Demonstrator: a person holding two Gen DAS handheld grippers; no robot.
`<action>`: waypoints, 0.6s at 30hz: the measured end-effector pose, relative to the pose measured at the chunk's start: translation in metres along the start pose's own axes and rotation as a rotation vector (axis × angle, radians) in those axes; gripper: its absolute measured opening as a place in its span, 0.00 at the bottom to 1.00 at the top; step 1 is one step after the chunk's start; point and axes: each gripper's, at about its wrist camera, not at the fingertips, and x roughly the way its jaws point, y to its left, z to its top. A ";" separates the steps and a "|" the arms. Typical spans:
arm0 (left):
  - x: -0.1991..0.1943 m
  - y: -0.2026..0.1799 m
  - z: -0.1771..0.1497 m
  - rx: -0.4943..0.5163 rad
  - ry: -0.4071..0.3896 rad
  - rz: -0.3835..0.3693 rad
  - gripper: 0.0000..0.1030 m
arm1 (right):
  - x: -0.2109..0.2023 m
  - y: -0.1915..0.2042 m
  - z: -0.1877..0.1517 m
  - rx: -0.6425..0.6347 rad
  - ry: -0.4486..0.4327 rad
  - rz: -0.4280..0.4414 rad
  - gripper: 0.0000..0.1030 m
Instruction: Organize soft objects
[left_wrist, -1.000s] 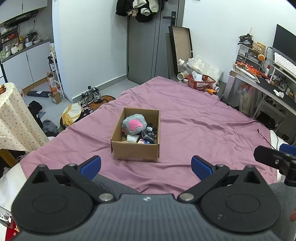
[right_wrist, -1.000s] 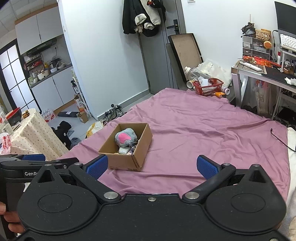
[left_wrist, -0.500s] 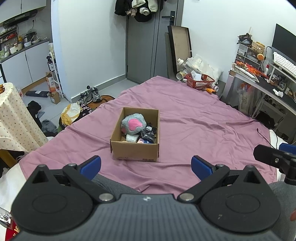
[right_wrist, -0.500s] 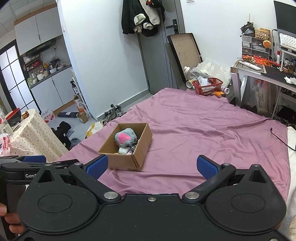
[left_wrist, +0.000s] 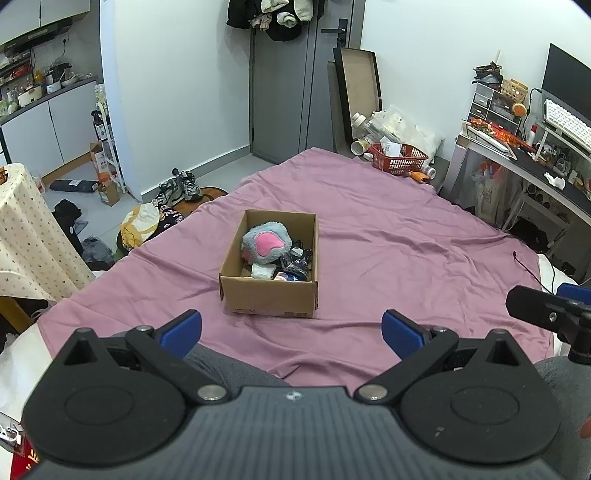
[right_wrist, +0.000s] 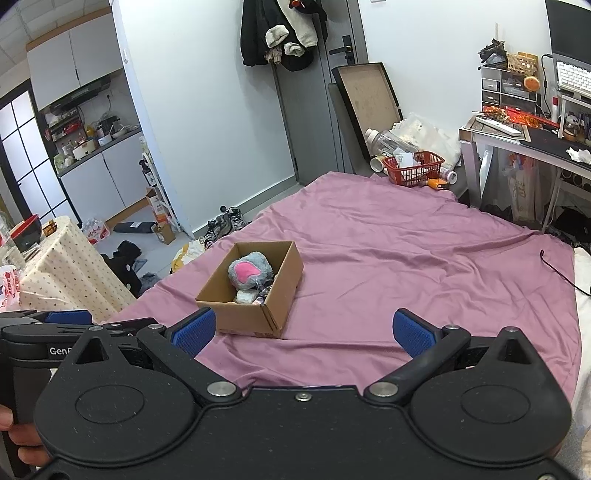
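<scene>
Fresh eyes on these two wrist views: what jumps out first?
The open cardboard box sits alone mid-bed on the purple sheet, with a grey-and-pink plush toy at its far end, above smaller items. Both the left gripper and the right gripper are open, empty and short of the box. Beyond the bed, a red basket stands out near the desk.

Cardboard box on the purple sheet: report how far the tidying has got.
Done: the open brown cardboard box already holds a grey-and-pink plush toy and smaller items. In hand: nothing; the left gripper and right gripper are open, short of the box. Left: no loose soft objects visible on the purple bedsheet.
</scene>
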 end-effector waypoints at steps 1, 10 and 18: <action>0.000 0.000 0.000 -0.001 0.000 -0.002 1.00 | 0.000 0.000 0.000 0.002 0.000 0.001 1.00; 0.002 0.002 -0.003 0.002 0.006 -0.006 1.00 | 0.001 0.002 -0.001 0.001 0.002 -0.012 1.00; 0.004 0.006 -0.002 -0.010 0.018 0.000 1.00 | -0.003 -0.001 -0.002 0.014 -0.012 -0.014 1.00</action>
